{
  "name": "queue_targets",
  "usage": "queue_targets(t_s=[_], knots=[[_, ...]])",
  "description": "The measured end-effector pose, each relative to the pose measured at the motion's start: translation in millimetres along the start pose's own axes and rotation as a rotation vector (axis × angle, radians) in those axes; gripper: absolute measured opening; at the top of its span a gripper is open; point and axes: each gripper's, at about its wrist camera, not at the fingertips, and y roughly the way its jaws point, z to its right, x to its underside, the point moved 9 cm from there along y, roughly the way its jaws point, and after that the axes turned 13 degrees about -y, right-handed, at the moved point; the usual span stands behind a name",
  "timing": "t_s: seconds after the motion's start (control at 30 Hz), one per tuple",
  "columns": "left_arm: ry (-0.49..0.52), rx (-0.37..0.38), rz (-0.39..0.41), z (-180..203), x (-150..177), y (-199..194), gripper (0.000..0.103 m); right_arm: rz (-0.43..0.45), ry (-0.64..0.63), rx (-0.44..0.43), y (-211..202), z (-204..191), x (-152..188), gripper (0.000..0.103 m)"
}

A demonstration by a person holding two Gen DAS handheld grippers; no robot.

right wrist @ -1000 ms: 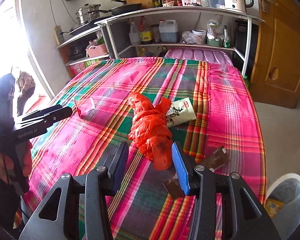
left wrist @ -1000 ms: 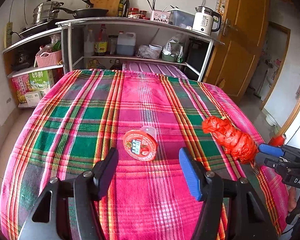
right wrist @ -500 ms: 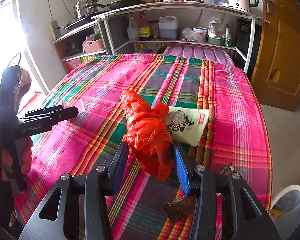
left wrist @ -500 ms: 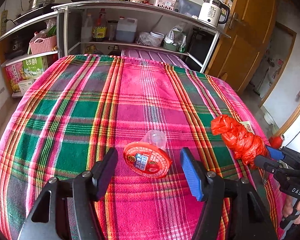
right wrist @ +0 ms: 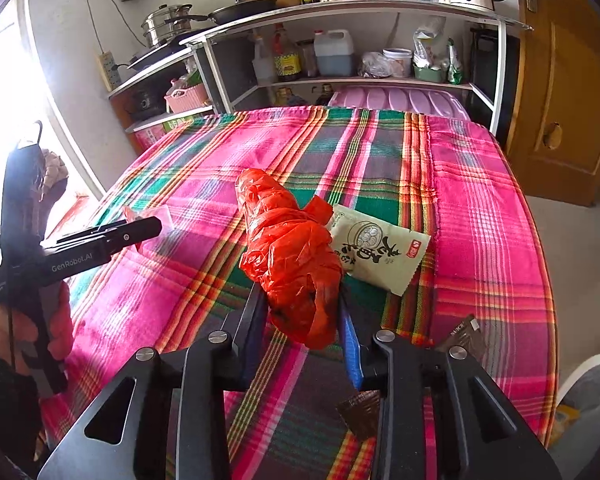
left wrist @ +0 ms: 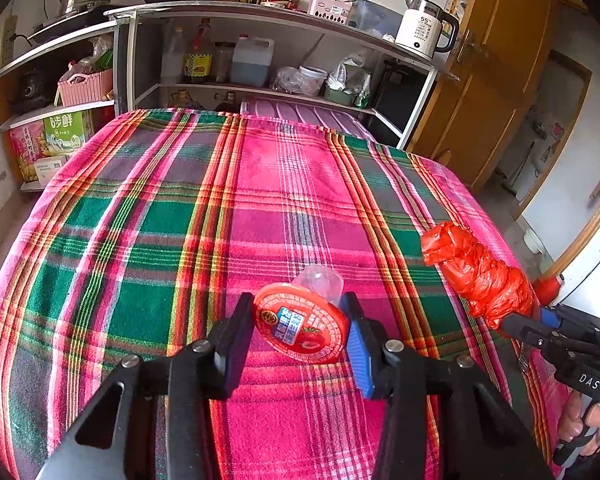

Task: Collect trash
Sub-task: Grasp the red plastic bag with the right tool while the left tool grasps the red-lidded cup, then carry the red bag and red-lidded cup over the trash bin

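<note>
— What's changed from a second back?

— The left gripper (left wrist: pixel 300 330) has come forward and down over the jelly cup (left wrist: pixel 302 322). Before, the cup lay ahead of wide jaws; now it sits between them, and the jaws are closing, their pads at the rim of its red foil lid on either side. Whether they press on it yet, I cannot tell.

— And the other hand?

— The right gripper (right wrist: pixel 302 320) has lifted the red plastic bag (right wrist: pixel 290 248). Earlier the bag lay on the plaid table (right wrist: pixel 480 220) with the jaws loosely round its near end; now the jaws are closing on that end and the bundle is off the cloth.

— Which way does the bag point?

— Its long axis runs away from the jaws, rising up and forward, the crumpled free end tipped a little left. Seen from the left wrist it slants up and leftward.

— And the cup?

— Tipped on its side, lid facing the gripper, clear bottom pointing away toward the shelves (left wrist: pixel 260 88).

— Anything else lying about?

— A white snack packet (right wrist: pixel 380 252) just behind the bag, and a brown wrapper (right wrist: pixel 462 336) near the right jaw.
</note>
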Motion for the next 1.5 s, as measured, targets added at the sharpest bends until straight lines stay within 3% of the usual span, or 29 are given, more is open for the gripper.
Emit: queue_targets(t_s=[0.27, 0.6, 1.07, 1.5], knots=[[0.007, 0.011, 0.026, 10, 9, -21, 0.045, 0.045, 0.010, -0.004, -28, -8, 2, 0.035], [0.059, 0.077, 0.061, 59, 34, -59, 0.045, 0.089, 0.051, 0.028, -78, 0, 27, 0.035], [0.151, 0.203, 0.027, 141, 85, -82, 0.045, 0.124, 0.145, 0.106, -144, 33, 80, 0.035], [0.235, 0.275, -0.018, 201, 114, -83, 0.045, 0.134, 0.227, 0.165, -177, 64, 117, 0.035]])
